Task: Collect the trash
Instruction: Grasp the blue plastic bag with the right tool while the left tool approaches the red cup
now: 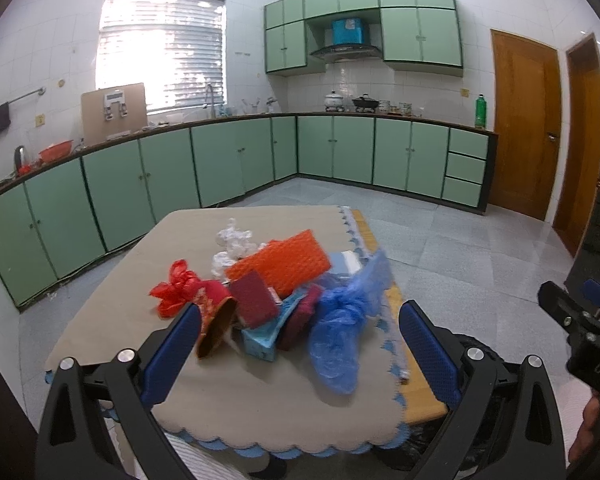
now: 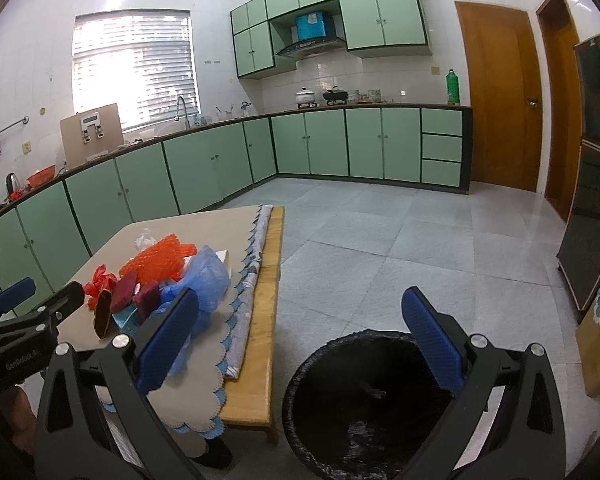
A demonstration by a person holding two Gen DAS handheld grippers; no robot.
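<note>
Beside the table (image 2: 256, 360) I see the black trash bin (image 2: 364, 400); my right gripper (image 2: 300, 320) and left gripper (image 1: 300, 332) both gape wide, holding nothing, near the trash pile (image 1: 276, 284).

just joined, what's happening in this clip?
A person holds a gripper in each hand over a low table in a kitchen. A trash pile of wrappers, boxes and plastic bags sits on the table. The left gripper is open, aimed at the pile, touching nothing. The right gripper is open too, above a bin lined with a black bag, on the floor beside the table. Neither gripper holds anything yet.
</note>
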